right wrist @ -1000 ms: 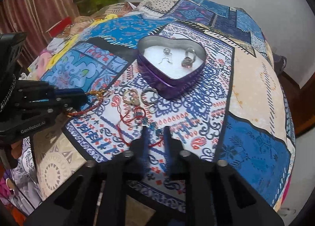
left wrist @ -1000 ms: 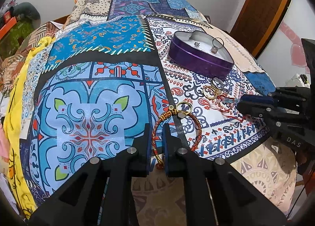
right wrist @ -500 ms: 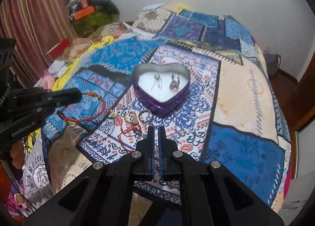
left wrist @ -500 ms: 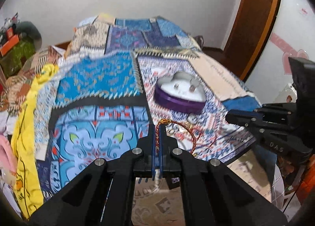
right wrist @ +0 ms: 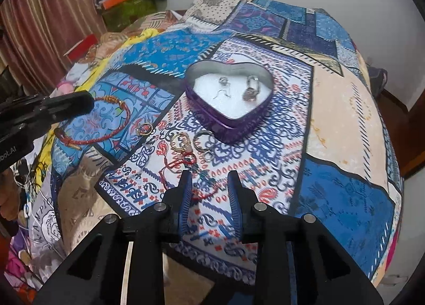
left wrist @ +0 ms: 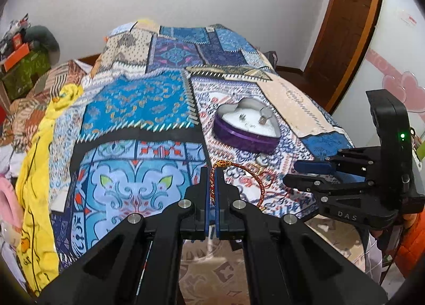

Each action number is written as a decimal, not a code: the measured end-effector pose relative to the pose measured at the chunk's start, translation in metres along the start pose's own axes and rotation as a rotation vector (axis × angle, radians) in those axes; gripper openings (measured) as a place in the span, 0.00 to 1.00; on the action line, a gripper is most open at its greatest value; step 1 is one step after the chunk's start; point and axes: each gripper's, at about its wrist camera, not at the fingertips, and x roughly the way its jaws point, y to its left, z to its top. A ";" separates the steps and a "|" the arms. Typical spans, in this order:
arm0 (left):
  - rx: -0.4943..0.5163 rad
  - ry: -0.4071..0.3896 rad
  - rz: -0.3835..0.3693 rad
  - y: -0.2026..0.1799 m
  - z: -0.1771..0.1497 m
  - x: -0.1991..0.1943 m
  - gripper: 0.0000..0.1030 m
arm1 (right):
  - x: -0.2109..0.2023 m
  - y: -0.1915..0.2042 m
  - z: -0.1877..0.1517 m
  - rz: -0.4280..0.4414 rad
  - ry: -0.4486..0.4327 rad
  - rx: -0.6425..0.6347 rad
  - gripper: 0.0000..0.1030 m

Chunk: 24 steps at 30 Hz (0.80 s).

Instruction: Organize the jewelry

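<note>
**Right jaws now apart; bracelet lifted in your left**

Since half a second ago your right gripper (right wrist: 209, 193) has gone from pressed together to spread wide, and it has dropped lower toward the loose pieces. It hovers with the red thread bracelet (right wrist: 186, 164) lying on the quilt just ahead of its fingers, holding nothing.

Your left gripper (left wrist: 211, 185) is clamped on the red-and-gold braided bracelet (left wrist: 255, 180). You hold the loop clear of the bedspread; from the right wrist view it hangs out past the left fingertips (right wrist: 79, 103), above the light blue patch.

Purple heart-shaped tin (right wrist: 228, 95): lid off, sitting on the patchwork bedspread (right wrist: 345, 108), white lining showing. Inside, a small silver earring (right wrist: 224, 84) and a darker ring-like piece (right wrist: 249, 91), apart from each other.

Near the tin's point, on the quilt: a gold ring (right wrist: 144, 129), a gold hoop (right wrist: 180, 141), a silver hoop (right wrist: 202, 140). All three sit between tin and right gripper
</note>
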 end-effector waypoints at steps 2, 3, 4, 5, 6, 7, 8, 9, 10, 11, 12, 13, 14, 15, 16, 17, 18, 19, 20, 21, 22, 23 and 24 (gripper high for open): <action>-0.011 0.009 0.000 0.004 -0.002 0.003 0.01 | 0.008 0.003 0.002 0.001 0.020 -0.022 0.24; -0.015 0.012 0.001 0.005 -0.003 0.004 0.01 | 0.012 0.005 0.003 -0.003 0.030 -0.034 0.24; -0.015 0.013 0.003 0.006 -0.004 0.004 0.01 | 0.014 0.006 0.001 -0.012 0.037 -0.050 0.24; -0.016 0.013 0.004 0.006 -0.004 0.005 0.01 | 0.015 0.007 0.002 -0.014 0.040 -0.061 0.24; -0.016 0.014 0.004 0.007 -0.004 0.005 0.01 | 0.015 0.007 0.002 -0.011 0.043 -0.064 0.24; -0.016 0.014 0.004 0.006 -0.003 0.006 0.01 | 0.014 0.006 0.001 -0.009 0.045 -0.063 0.24; -0.015 0.014 0.003 0.006 -0.003 0.006 0.01 | 0.014 0.006 0.001 -0.004 0.044 -0.060 0.23; -0.015 0.013 0.003 0.005 -0.002 0.007 0.01 | 0.013 0.005 0.000 0.004 0.041 -0.059 0.20; -0.014 0.011 0.003 0.004 -0.001 0.007 0.01 | 0.012 0.004 -0.001 0.009 0.040 -0.061 0.07; -0.012 0.009 0.002 0.003 0.000 0.007 0.01 | 0.011 0.004 -0.002 0.019 0.041 -0.058 0.07; -0.011 0.008 0.002 0.002 0.001 0.007 0.01 | 0.010 0.002 -0.003 0.027 0.036 -0.047 0.07; -0.011 0.005 0.001 0.000 0.002 0.007 0.01 | 0.009 0.002 -0.003 0.032 0.033 -0.041 0.07; -0.009 0.002 0.000 0.000 0.004 0.007 0.01 | 0.006 0.001 -0.005 0.037 0.025 -0.033 0.07; -0.008 -0.001 0.000 -0.001 0.005 0.007 0.01 | 0.004 0.001 -0.006 0.038 0.020 -0.024 0.07; -0.005 -0.005 0.001 -0.003 0.007 0.006 0.01 | 0.002 0.001 -0.006 0.040 0.015 -0.017 0.07; -0.005 -0.008 0.001 -0.004 0.008 0.006 0.01 | 0.000 0.001 -0.006 0.042 0.009 -0.011 0.07; -0.005 -0.011 0.000 -0.004 0.010 0.006 0.01 | -0.003 0.000 -0.006 0.041 -0.002 -0.005 0.07; -0.003 -0.016 -0.001 -0.005 0.011 0.005 0.01 | -0.008 -0.001 -0.006 0.040 -0.014 0.001 0.07; -0.002 -0.021 0.000 -0.006 0.013 0.004 0.01 | -0.013 -0.001 -0.006 0.037 -0.027 0.007 0.07; -0.001 -0.026 -0.001 -0.008 0.014 0.004 0.01 | -0.016 -0.002 -0.005 0.035 -0.038 0.011 0.07; 0.000 -0.031 -0.003 -0.009 0.016 0.003 0.01 | -0.021 -0.003 -0.004 0.032 -0.050 0.017 0.07; 0.000 -0.035 -0.003 -0.010 0.017 0.003 0.01 | -0.025 -0.004 -0.003 0.030 -0.063 0.022 0.07; -0.001 -0.039 -0.003 -0.010 0.018 0.002 0.01 | -0.028 -0.005 -0.001 0.026 -0.072 0.024 0.07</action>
